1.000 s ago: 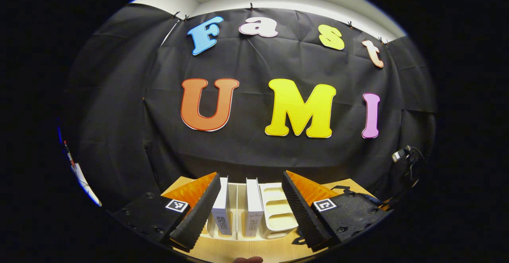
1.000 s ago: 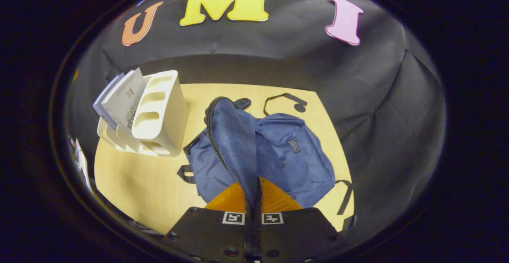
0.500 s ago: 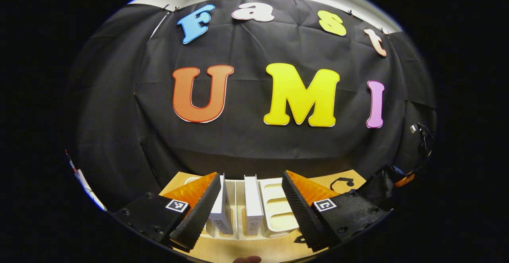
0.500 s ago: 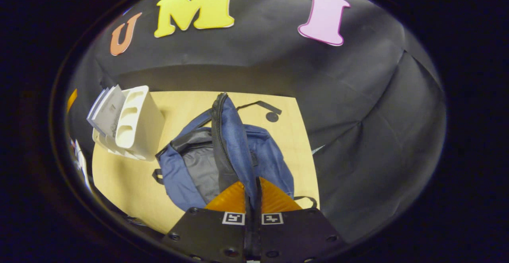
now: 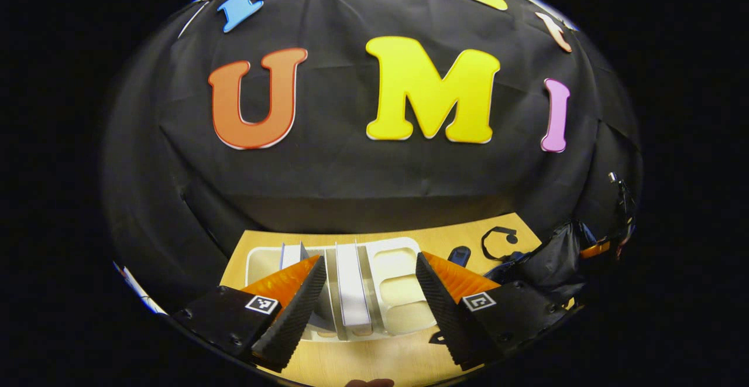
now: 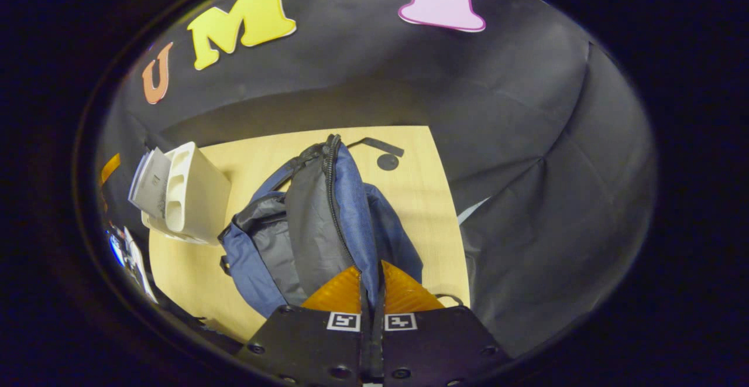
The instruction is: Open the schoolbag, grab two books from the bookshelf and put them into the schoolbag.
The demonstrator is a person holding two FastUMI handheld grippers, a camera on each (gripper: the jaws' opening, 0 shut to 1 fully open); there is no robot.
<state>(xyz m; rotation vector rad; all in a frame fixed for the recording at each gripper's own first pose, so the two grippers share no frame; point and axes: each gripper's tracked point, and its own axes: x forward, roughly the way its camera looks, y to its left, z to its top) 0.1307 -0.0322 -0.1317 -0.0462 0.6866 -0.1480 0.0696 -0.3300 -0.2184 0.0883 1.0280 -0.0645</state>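
Your left tool hides the lower part of the book behind its left finger, and the bookshelf base runs under both fingers. The schoolbag off to that tool's right is cut by the edge. At your right tool the flap's pinched edge vanishes between the fingers; the schoolbag's inside is too dark to read, and the books far left are too small to count.

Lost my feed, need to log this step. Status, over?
Right hand-held gripper shut on bag flap, bag open. Left hand-held gripper open, straddling a book in the shelf. Nothing in the way.
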